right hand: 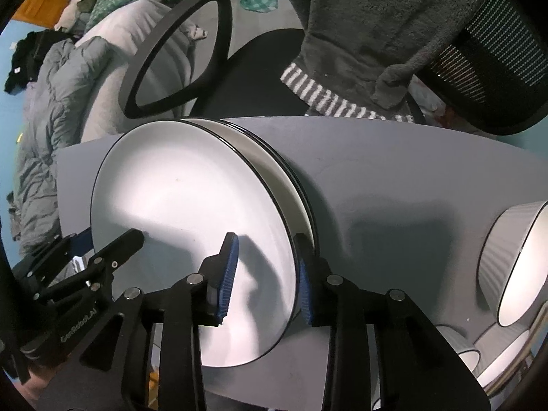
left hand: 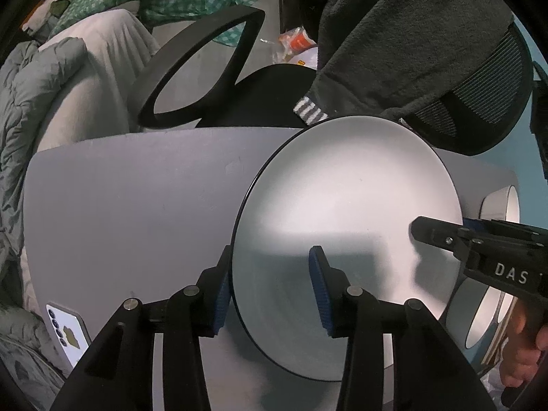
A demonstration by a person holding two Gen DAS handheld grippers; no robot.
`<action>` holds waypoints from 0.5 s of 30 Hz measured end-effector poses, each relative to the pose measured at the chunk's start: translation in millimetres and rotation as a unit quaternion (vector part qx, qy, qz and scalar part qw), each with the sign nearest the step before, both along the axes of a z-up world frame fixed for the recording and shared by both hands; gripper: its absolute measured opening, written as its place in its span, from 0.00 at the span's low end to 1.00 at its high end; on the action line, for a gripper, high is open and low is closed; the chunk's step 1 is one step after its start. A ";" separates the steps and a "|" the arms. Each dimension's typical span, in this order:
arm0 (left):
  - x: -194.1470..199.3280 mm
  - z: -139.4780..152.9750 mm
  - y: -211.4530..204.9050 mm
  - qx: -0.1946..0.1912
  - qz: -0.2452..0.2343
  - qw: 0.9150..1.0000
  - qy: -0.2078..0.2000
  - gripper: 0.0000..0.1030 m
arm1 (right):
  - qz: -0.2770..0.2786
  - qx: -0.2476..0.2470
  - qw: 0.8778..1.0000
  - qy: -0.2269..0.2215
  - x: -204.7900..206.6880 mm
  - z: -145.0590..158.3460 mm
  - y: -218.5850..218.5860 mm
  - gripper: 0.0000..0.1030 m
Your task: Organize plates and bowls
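Observation:
A large white plate with a black rim (left hand: pixel 342 226) (right hand: pixel 191 226) lies on top of a stack of like plates (right hand: pixel 274 164) on the grey table (left hand: pixel 137 205). My left gripper (left hand: pixel 270 284) is open, one blue pad on each side of the plate's left rim. My right gripper (right hand: pixel 267 274) is open and straddles the plate's right rim; it also shows in the left wrist view (left hand: pixel 441 233). White ribbed bowls with black rims (right hand: pixel 513 267) stand at the table's right, with smaller ones (right hand: pixel 496 356) near the front right.
A black office chair (left hand: pixel 205 68) with a dark grey towel (left hand: pixel 394 34) draped on it stands behind the table. A white phone (left hand: pixel 68 332) lies at the table's front left corner. A bed with grey bedding (left hand: pixel 51 102) is at the left.

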State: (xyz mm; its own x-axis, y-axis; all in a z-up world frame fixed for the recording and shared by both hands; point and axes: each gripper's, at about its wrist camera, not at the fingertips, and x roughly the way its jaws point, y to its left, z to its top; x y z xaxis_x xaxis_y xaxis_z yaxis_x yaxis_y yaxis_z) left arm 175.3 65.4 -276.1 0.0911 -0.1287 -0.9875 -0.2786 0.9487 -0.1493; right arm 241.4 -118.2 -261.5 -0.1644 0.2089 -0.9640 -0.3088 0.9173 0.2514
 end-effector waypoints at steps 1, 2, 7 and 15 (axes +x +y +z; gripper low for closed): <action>-1.5 0.7 1.1 -0.004 0.000 1.000 -0.001 0.41 | 0.000 -0.002 1.000 0.000 -0.3 0.0 0.7 0.31; -2.1 0.6 0.8 -0.006 0.001 1.000 -0.001 0.41 | 0.000 -0.003 1.000 0.000 -0.6 0.1 1.3 0.32; -7.3 4.7 2.2 -0.019 0.009 1.000 -0.007 0.43 | 0.001 -0.011 1.000 0.001 -4.4 1.2 3.6 0.39; -13.9 15.3 -2.2 -0.032 0.006 0.999 -0.025 0.55 | 0.001 -0.016 1.000 -0.003 -6.9 6.2 4.5 0.46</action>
State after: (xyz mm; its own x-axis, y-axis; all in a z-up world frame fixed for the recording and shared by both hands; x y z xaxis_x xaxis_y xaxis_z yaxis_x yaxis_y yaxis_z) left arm 161.4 63.2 -260.9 0.1423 -0.1906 -0.9713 -0.2809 0.9332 -0.2243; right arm 234.4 -113.7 -255.3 -0.1597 0.1784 -0.9709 -0.3122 0.9239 0.2212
